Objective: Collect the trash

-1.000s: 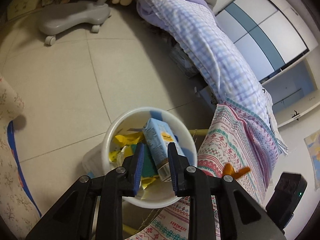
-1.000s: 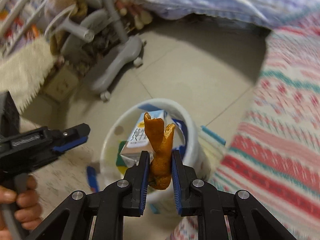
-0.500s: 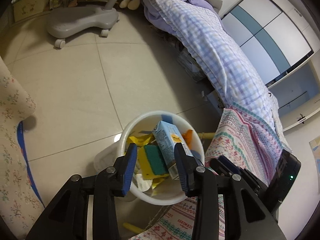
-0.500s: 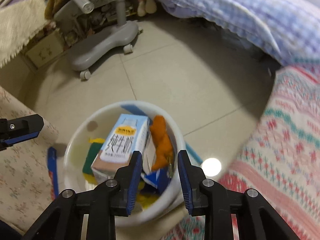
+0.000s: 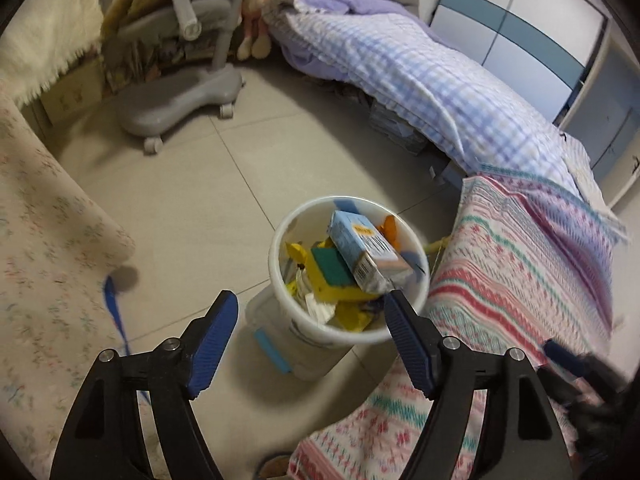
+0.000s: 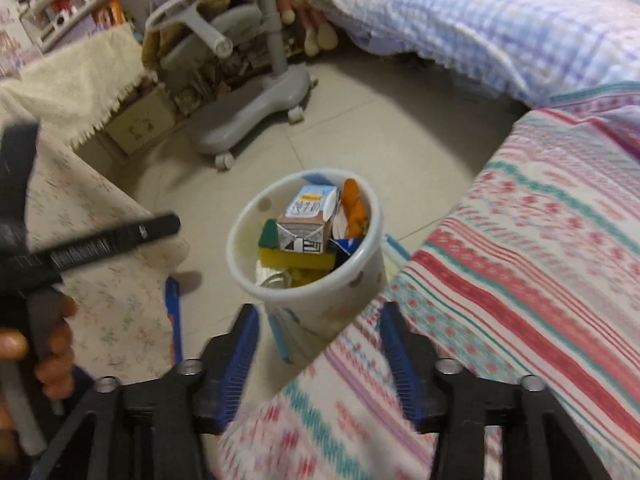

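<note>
Left wrist view: the left gripper (image 5: 310,312) has its blue-padded jaws spread wide with nothing between them, held above and on the near side of the bin (image 5: 280,276). The bin, a white round tub, stands on the tiled floor (image 5: 192,184) and is filled close to its rim. On top of the heap lies a light-blue milk carton (image 5: 360,248), tilted; against the carton's left side sits a green and yellow sponge (image 5: 328,270), with yellow wrappers (image 5: 298,252) and white paper scraps below. An orange peel (image 5: 390,228) leans on the bin's inner wall behind the carton. Just right of the bin is a striped red, green and white bedspread (image 5: 520,280). Left of the bin hangs a pale flowered cloth (image 5: 48,240). Beyond the bin, well apart, a grey wheeled chair base (image 5: 180,96) rests on the floor, and a checked blue quilt (image 5: 420,72) slopes away to the far right.

Right wrist view: the right gripper (image 6: 318,332) is likewise wide apart and empty, hovering near the bin (image 6: 352,280) over the edge of the bedspread (image 6: 520,240). The carton (image 6: 308,220) and the orange peel (image 6: 354,208) lie inside the bin, touching. Left of the bin a hand (image 6: 52,344) grips the blurred black handle of the other tool.
</note>
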